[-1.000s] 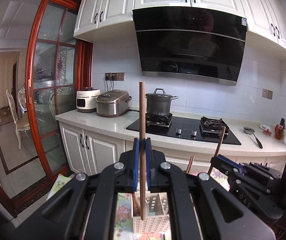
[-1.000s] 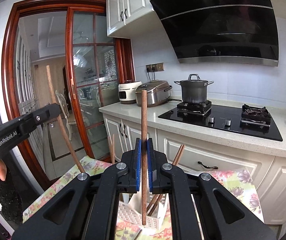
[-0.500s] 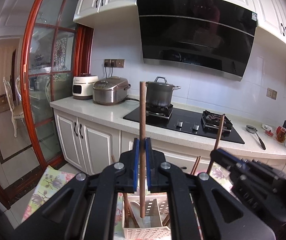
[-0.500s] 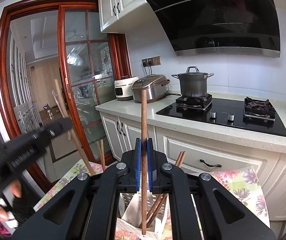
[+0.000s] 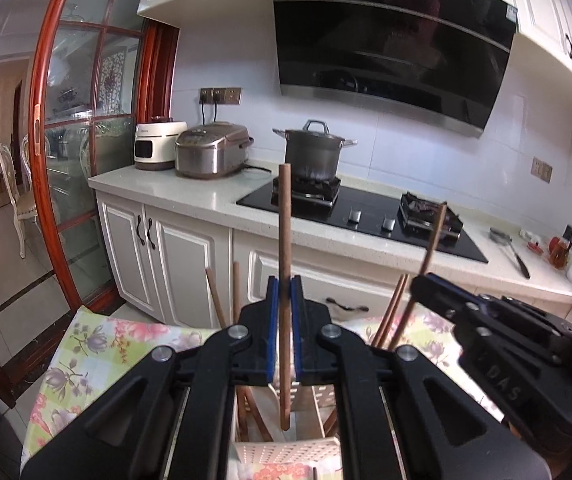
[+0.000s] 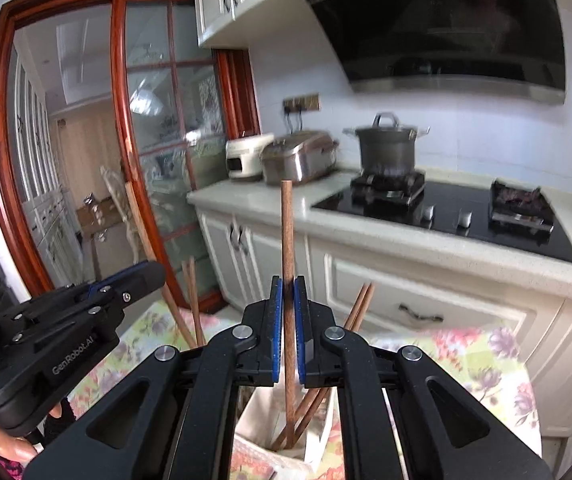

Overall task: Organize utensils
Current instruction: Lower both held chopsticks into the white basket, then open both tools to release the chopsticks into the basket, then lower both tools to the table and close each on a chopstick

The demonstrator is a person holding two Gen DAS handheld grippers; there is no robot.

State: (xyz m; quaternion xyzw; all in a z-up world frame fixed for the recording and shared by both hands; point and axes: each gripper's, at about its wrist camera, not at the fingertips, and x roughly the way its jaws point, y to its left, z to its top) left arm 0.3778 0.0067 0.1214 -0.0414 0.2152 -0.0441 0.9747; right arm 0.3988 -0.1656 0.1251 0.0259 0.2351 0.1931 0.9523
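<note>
Both grippers had descended toward the white holder (image 5: 286, 448). Left gripper (image 5: 284, 332) and right gripper (image 6: 289, 332) each clamped an upright chopstick (image 5: 284, 240) above it. Next: lower, then release inside.

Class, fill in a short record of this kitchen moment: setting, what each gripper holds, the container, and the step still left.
setting: kitchen, floral cloth
left gripper: jaws shut on upright chopstick
right gripper: jaws shut on second chopstick
container: white slotted holder already holding chopsticks
step left: both held chopsticks not yet released
</note>
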